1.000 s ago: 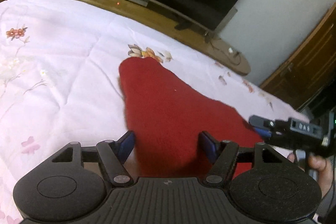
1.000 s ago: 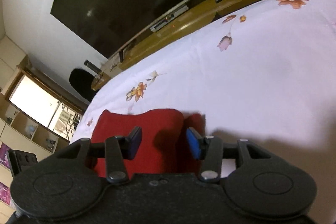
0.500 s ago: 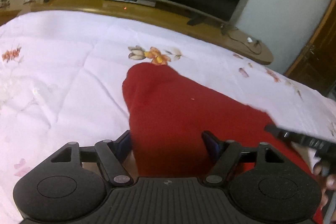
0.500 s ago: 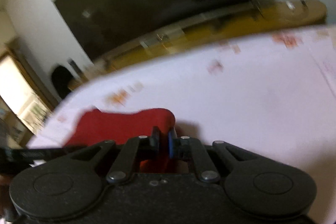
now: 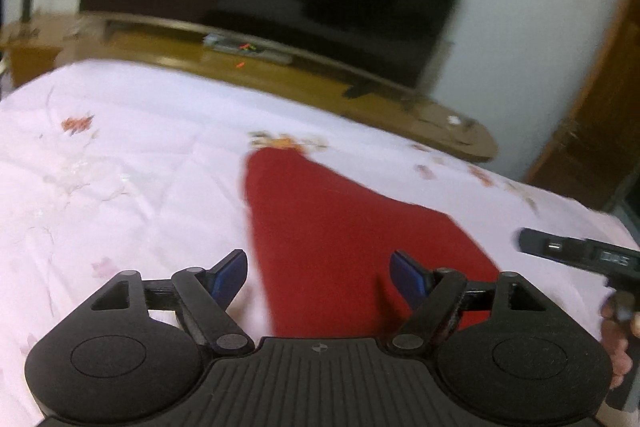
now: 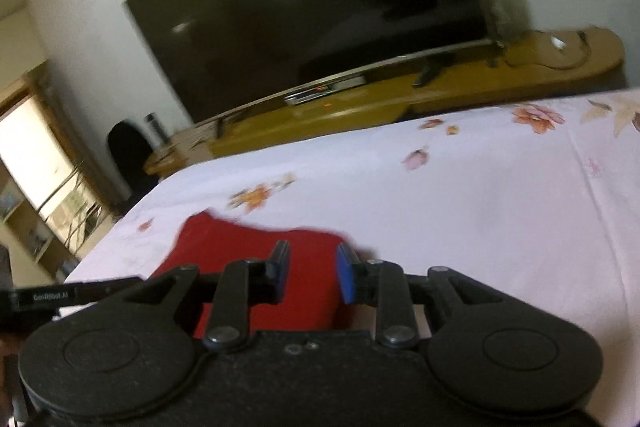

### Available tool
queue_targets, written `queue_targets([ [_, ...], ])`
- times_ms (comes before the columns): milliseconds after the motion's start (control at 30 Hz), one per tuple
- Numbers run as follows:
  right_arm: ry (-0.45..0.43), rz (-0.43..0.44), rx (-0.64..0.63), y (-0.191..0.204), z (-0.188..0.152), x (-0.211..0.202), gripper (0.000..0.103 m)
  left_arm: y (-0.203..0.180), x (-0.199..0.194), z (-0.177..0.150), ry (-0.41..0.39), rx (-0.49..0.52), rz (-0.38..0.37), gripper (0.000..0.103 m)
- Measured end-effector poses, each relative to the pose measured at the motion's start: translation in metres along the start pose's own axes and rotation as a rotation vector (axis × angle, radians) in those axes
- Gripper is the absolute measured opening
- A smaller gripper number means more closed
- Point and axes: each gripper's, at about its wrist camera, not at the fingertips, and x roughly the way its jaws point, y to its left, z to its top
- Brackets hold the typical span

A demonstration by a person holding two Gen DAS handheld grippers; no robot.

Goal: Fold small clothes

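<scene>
Red garment [image 5: 340, 239] lies flat beneath both tilted hand-held grippers, left [image 5: 318, 277] wide, right [image 6: 312, 273] narrower, holding nothing.

We see a plain red garment [image 5: 352, 239] on a pale pink bedspread [image 5: 120, 155] printed with orange flowers.
</scene>
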Motion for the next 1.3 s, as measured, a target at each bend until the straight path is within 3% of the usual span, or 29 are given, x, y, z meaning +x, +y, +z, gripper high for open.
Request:
queue_targets([
  [100,0.037,0.009,-0.078,0.023,-0.019,-0.005,0.026,-0.026,-0.005,-0.017,0.004,0.066,-0.018,0.077],
  [200,0.145,-0.109,-0.171,0.034,-0.039,0.014,0.022,-0.039,0.012,-0.032,0.052,0.202,0.065,0.077],
  [267,0.183,-0.207,-0.201,0.03,-0.05,0.028,0.039,-0.039,0.012,-0.036,0.05,0.24,0.084,0.077],
  [300,0.178,-0.218,-0.175,0.027,-0.05,0.027,0.046,-0.038,0.008,-0.035,0.051,0.231,0.081,0.077],
  [367,0.169,-0.218,-0.127,0.026,-0.047,0.015,0.044,-0.032,-0.01,-0.034,0.034,0.193,0.075,0.077],
  [467,0.125,-0.201,-0.174,0.038,-0.051,-0.014,0.04,-0.021,-0.034,-0.045,0.011,0.156,0.09,0.077],
  [567,0.095,-0.137,-0.194,0.052,-0.065,-0.04,0.04,-0.011,-0.041,-0.066,0.043,0.113,0.094,0.077],
  [633,0.126,-0.111,-0.223,0.059,-0.077,-0.039,0.038,-0.009,-0.035,-0.079,0.067,0.119,0.105,0.077],
  [733,0.251,-0.211,-0.224,0.048,-0.097,-0.017,0.041,-0.004,-0.038,-0.094,0.063,0.108,0.116,0.077],
  [833,0.226,-0.187,-0.109,0.027,-0.095,-0.022,0.045,0.004,-0.051,-0.105,0.044,0.089,0.142,0.083],
  [900,0.221,-0.198,-0.12,0.027,-0.094,-0.029,0.045,0.013,-0.059,-0.11,0.034,0.064,0.173,0.089],
  [1067,0.196,-0.218,-0.125,0.029,-0.096,-0.053,0.046,0.026,-0.091,-0.119,0.015,0.024,0.249,0.089],
  [1200,0.117,-0.173,-0.116,0.04,-0.099,-0.092,0.048,-0.001,-0.129,-0.124,-0.049,0.033,0.228,0.09],
  [1267,0.088,-0.134,-0.107,0.051,-0.102,-0.113,0.054,-0.022,-0.148,-0.126,-0.078,0.029,0.213,0.096],
  [1300,0.074,-0.127,-0.111,0.056,-0.103,-0.123,0.061,-0.032,-0.157,-0.127,-0.092,0.028,0.212,0.103],
])
